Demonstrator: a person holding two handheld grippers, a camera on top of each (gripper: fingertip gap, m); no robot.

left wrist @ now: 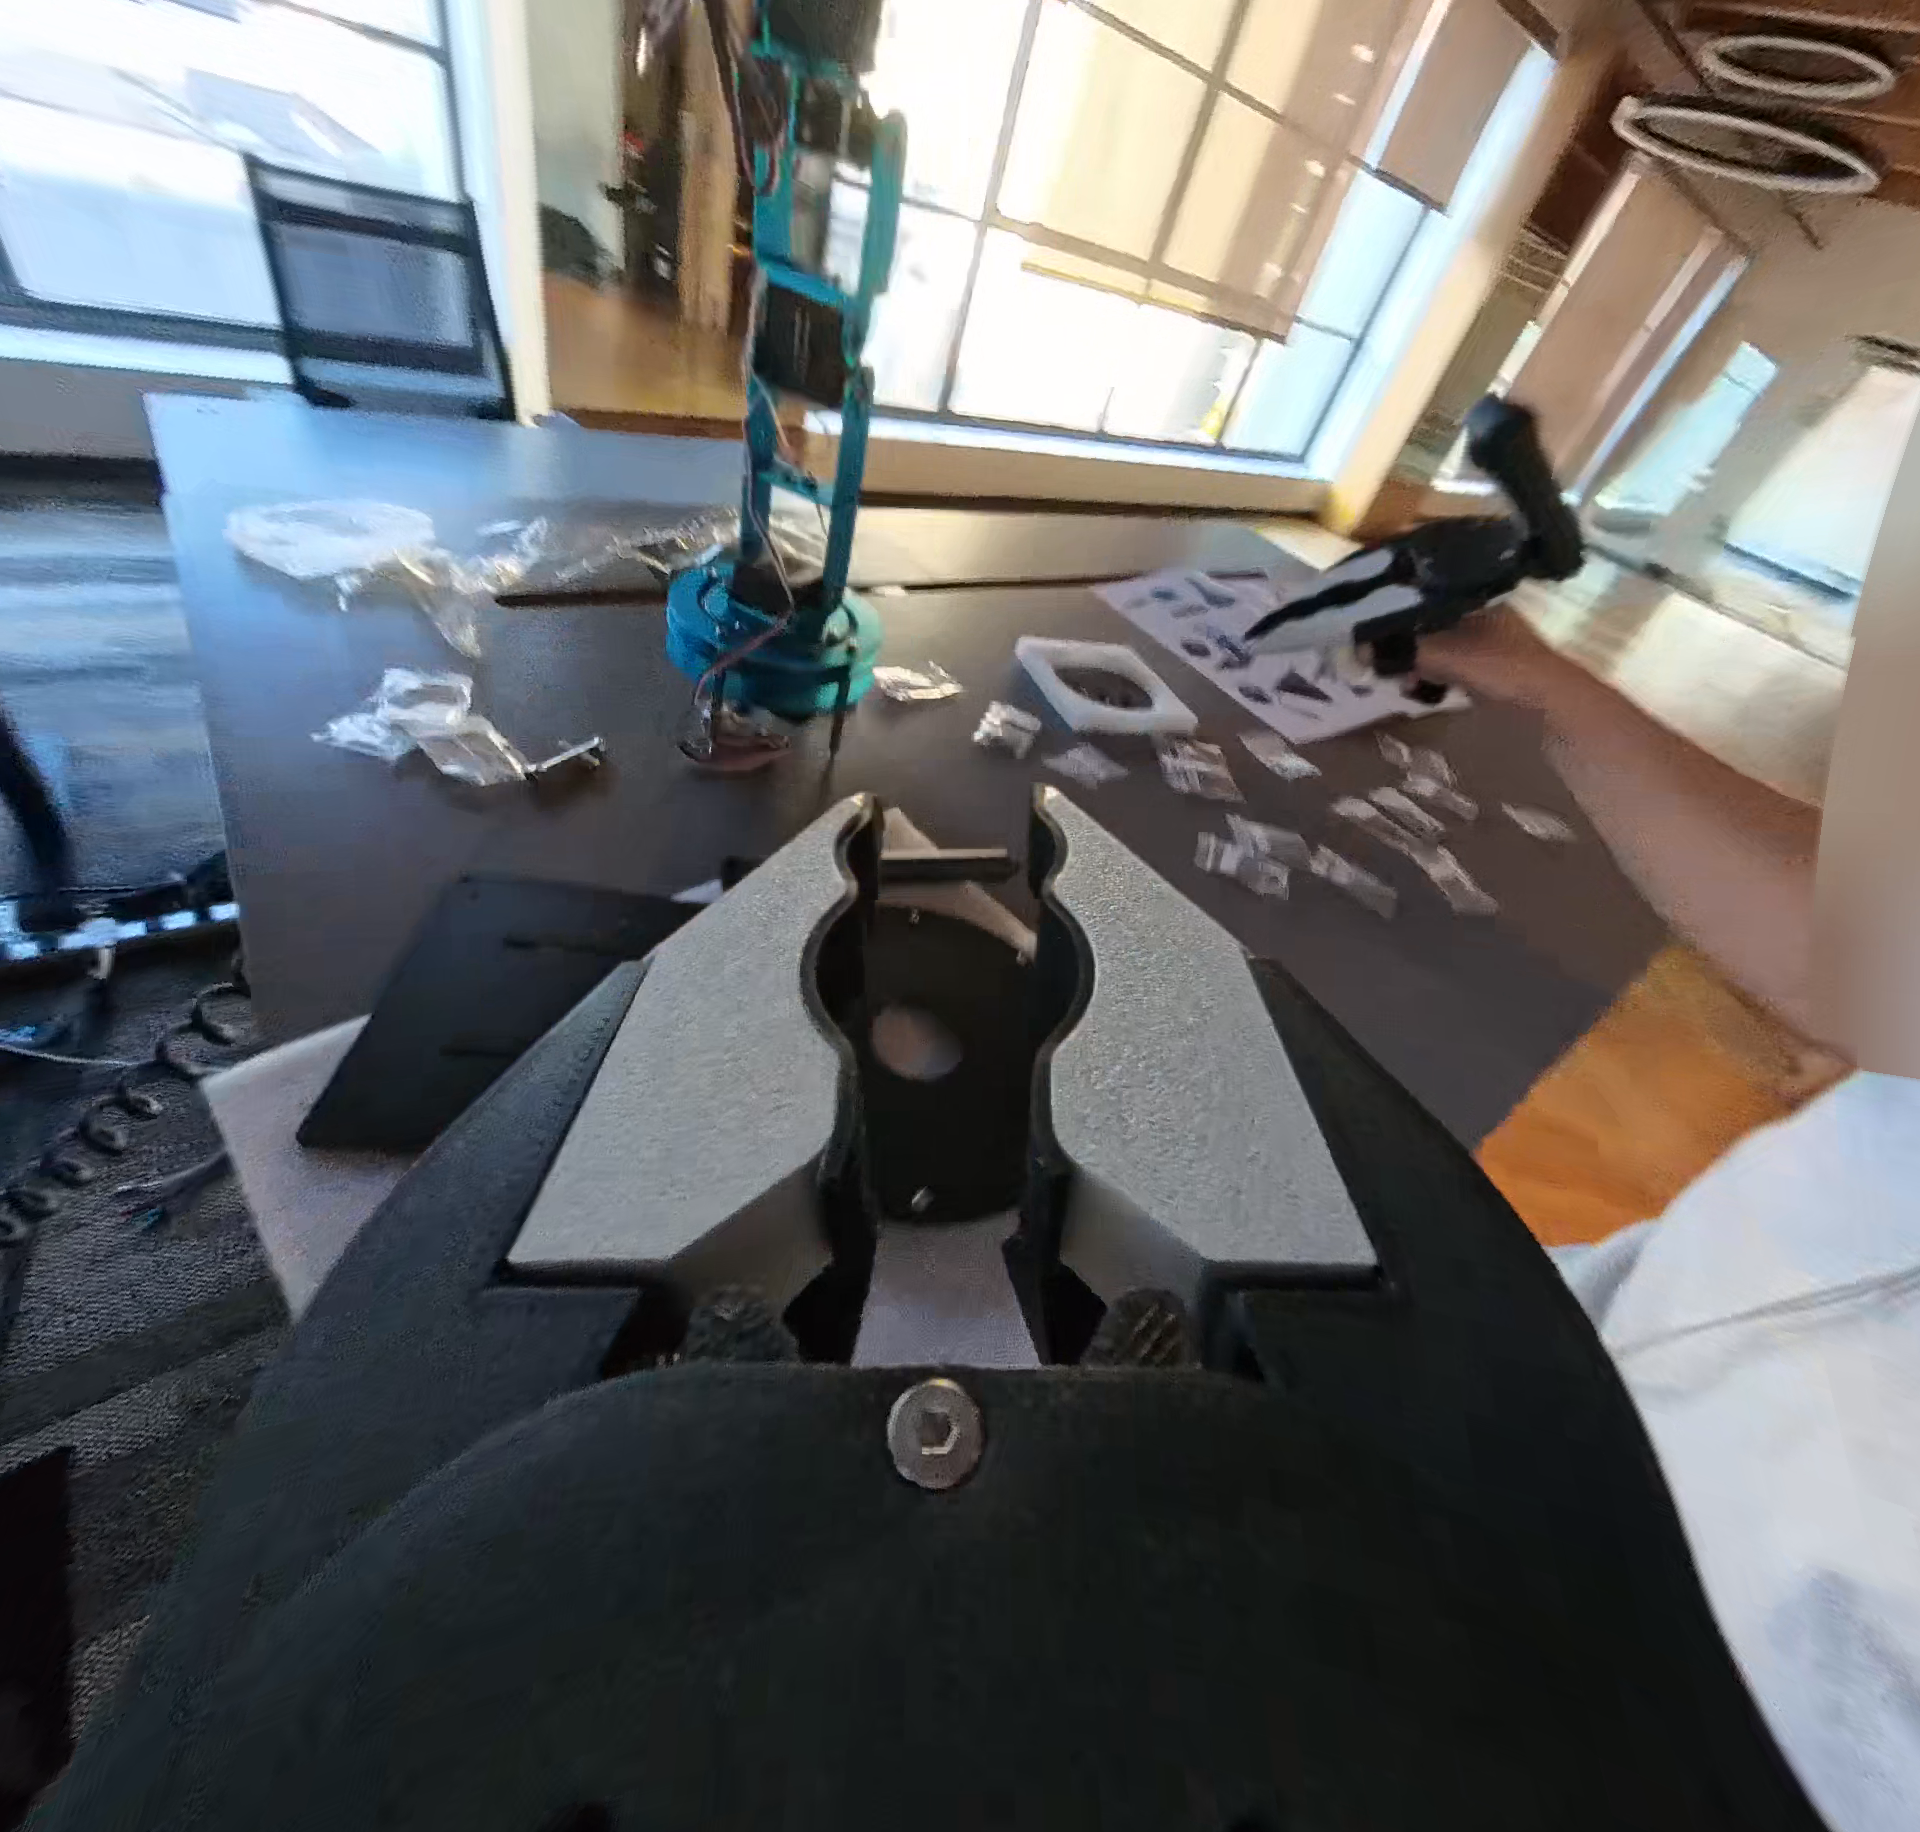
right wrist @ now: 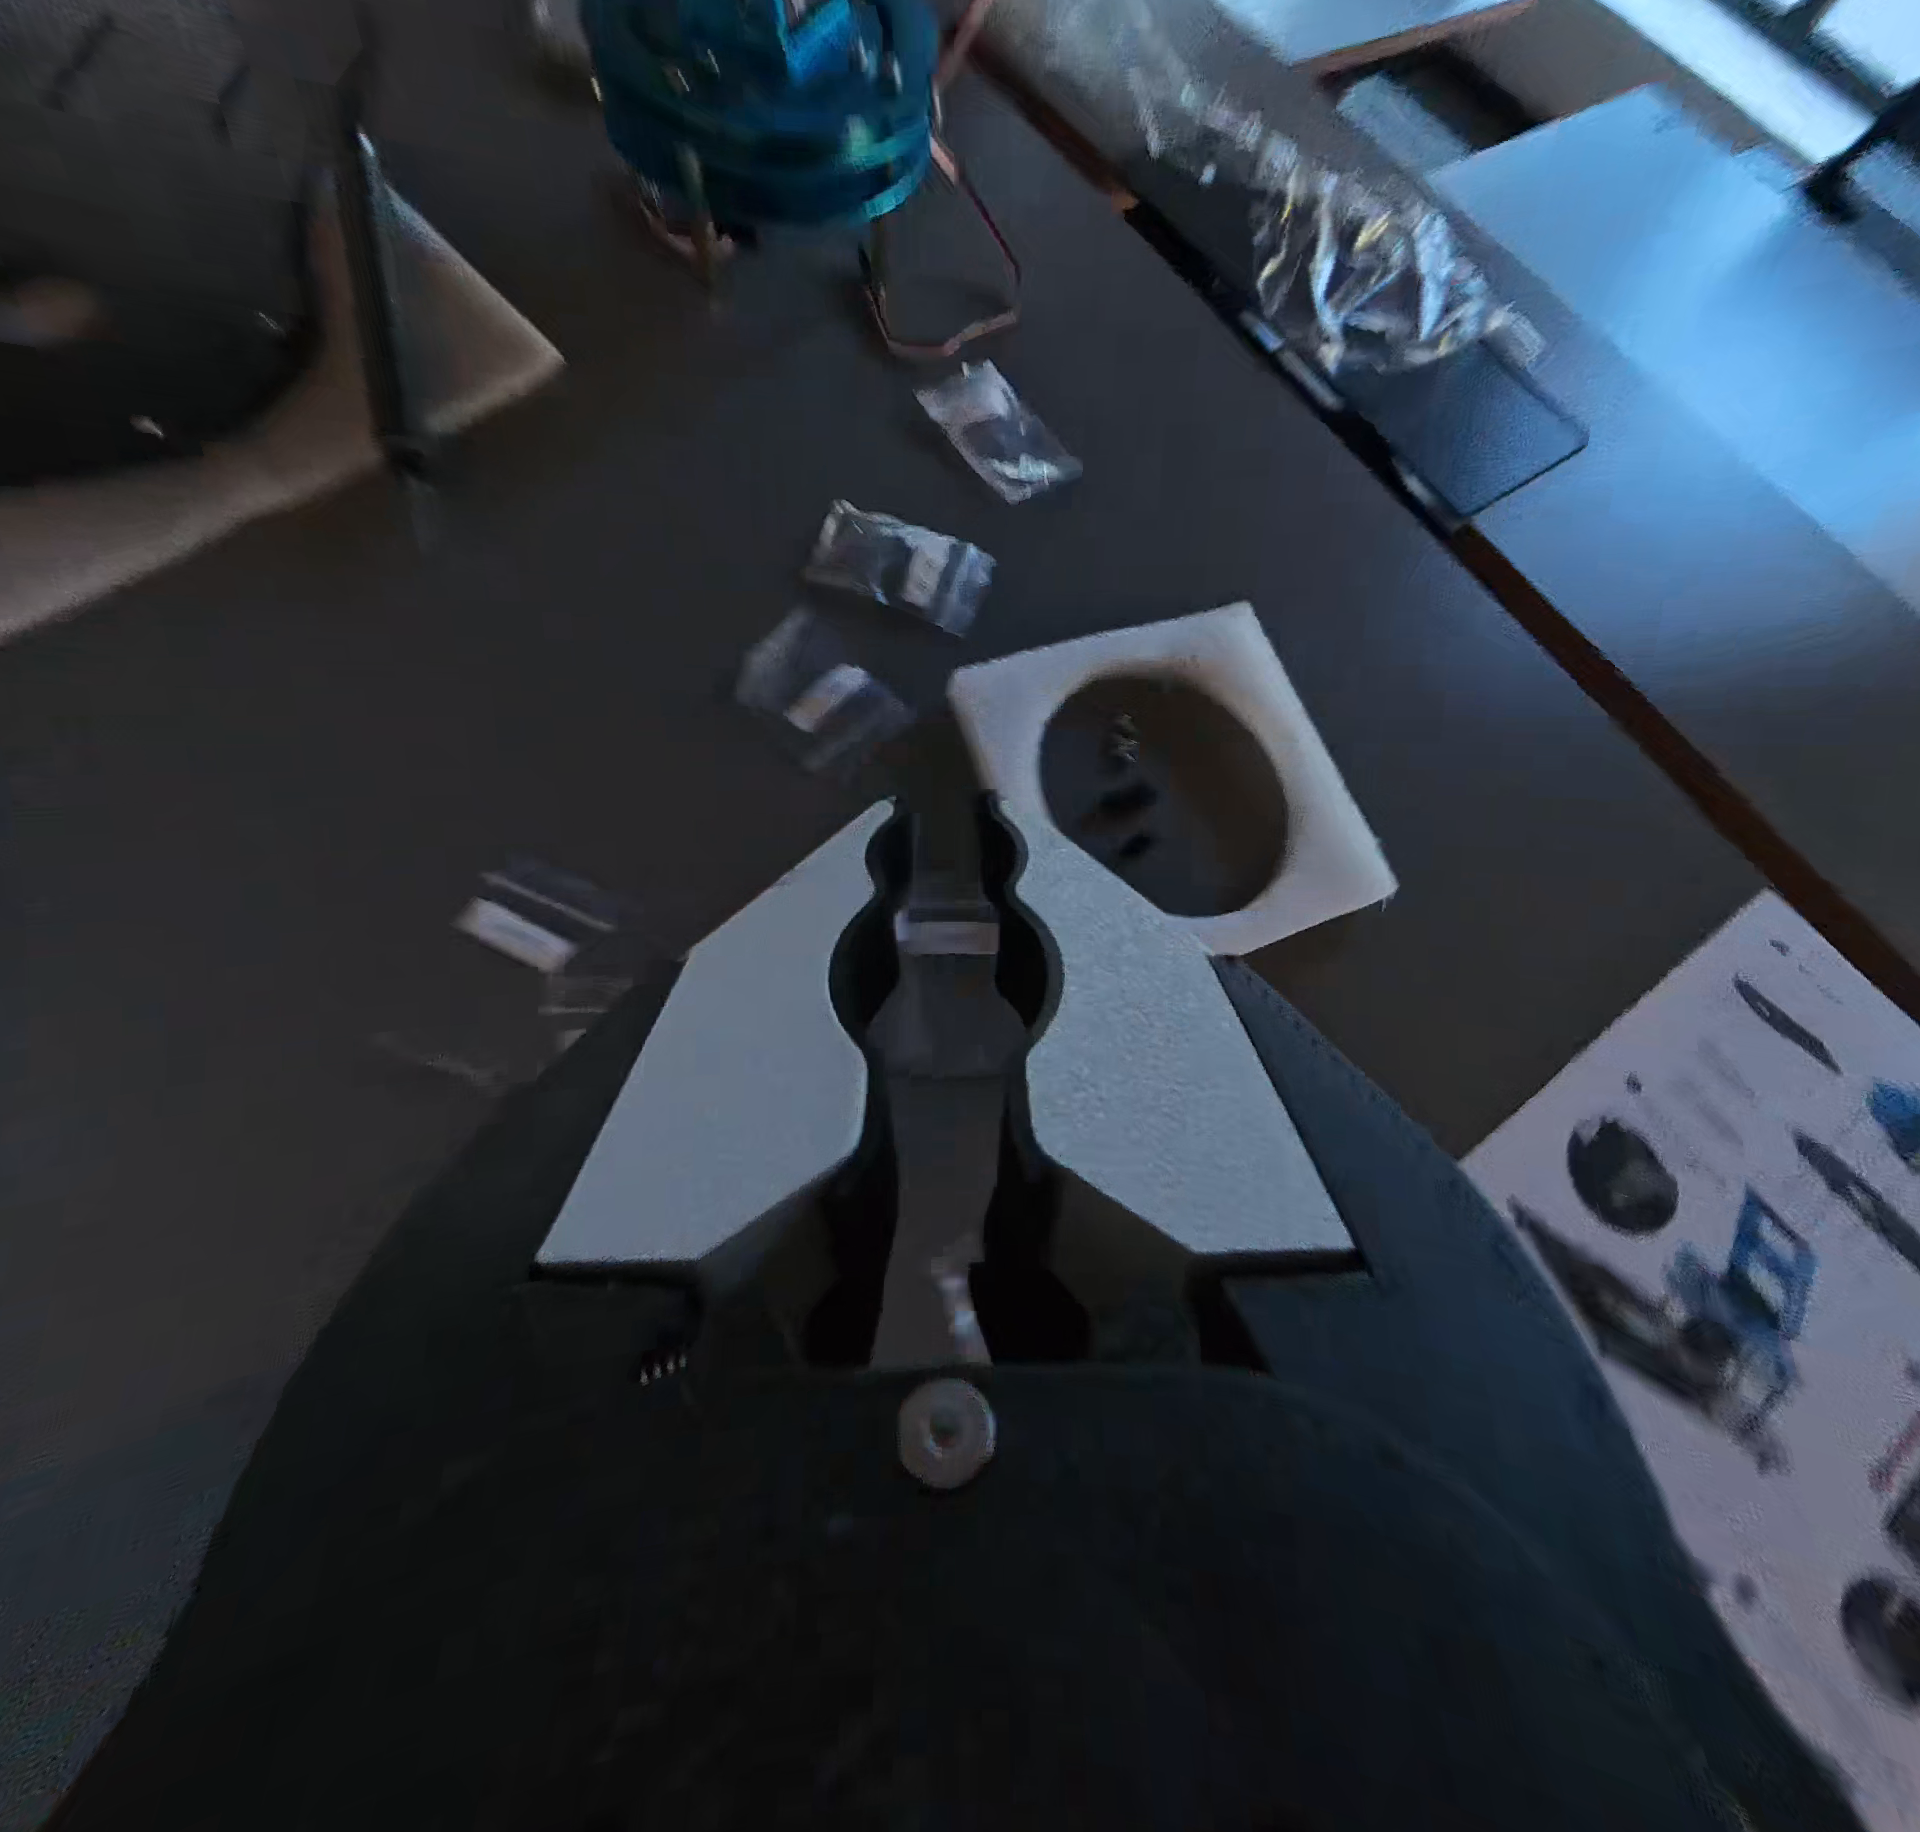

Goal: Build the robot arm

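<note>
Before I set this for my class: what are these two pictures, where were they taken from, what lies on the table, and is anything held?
No robot here: a person holds a two-finger gripper in each hand, each with a camera looking along its fingers. One picture comes from the left gripper, closed on a black plate with a round hole. The other comes from the right gripper; its fingers are nearly together around something dark, too blurred to name. On the dark table are a small teal robot arm, a white foam square, small clear bags and a printed sheet.
</note>
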